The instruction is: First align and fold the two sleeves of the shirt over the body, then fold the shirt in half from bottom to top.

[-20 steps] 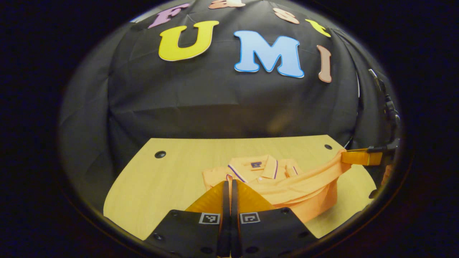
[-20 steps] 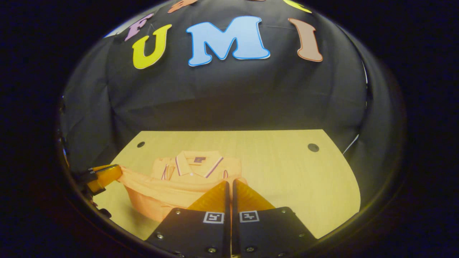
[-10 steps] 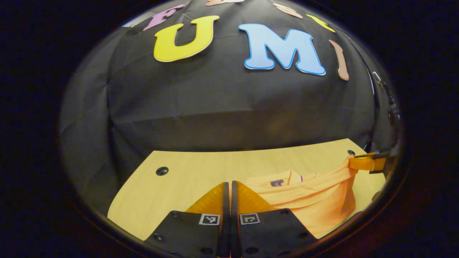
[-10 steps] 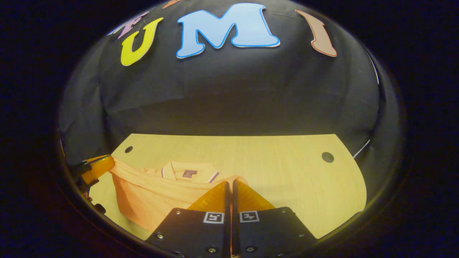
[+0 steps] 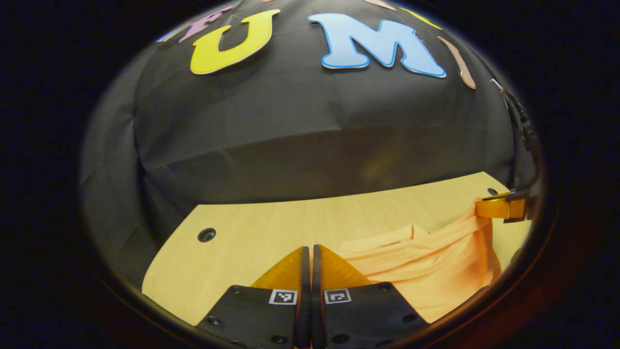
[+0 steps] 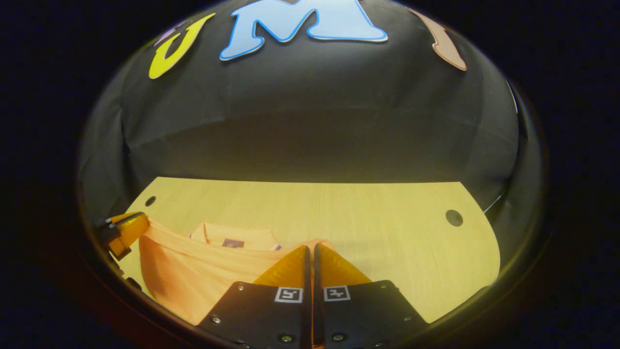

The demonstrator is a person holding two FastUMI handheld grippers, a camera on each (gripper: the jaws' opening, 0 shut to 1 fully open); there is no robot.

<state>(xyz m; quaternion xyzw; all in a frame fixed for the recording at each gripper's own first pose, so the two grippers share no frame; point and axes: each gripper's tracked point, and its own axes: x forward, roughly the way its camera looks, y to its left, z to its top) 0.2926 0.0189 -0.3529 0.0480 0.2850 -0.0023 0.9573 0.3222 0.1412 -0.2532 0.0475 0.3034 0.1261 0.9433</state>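
An orange polo shirt (image 5: pixel 426 264) lies on the wooden table (image 5: pixel 271 228), its bottom hem lifted and stretched like a band between both grippers. In the left gripper view my left gripper (image 5: pixel 308 248) is shut on one hem corner. Farther right the right gripper (image 5: pixel 499 208) pinches the other corner above the table. In the right gripper view my right gripper (image 6: pixel 310 246) is shut on the hem of the shirt (image 6: pixel 193 271). Just behind the raised cloth peeks the collar (image 6: pixel 232 237). The left gripper (image 6: pixel 128 228) holds the far corner at the left edge.
The table (image 6: pixel 368 218) stretches bare beyond the shirt up to the black cloth wall. It has a round cable hole near each back corner: one hole (image 5: pixel 207 235) in the left gripper view, another hole (image 6: pixel 454 217) in the right gripper view.
Both grippers have carried the raised hem forward over the shirt toward the collar. The lifted cloth now hides most of the collar and the folded sleeves.
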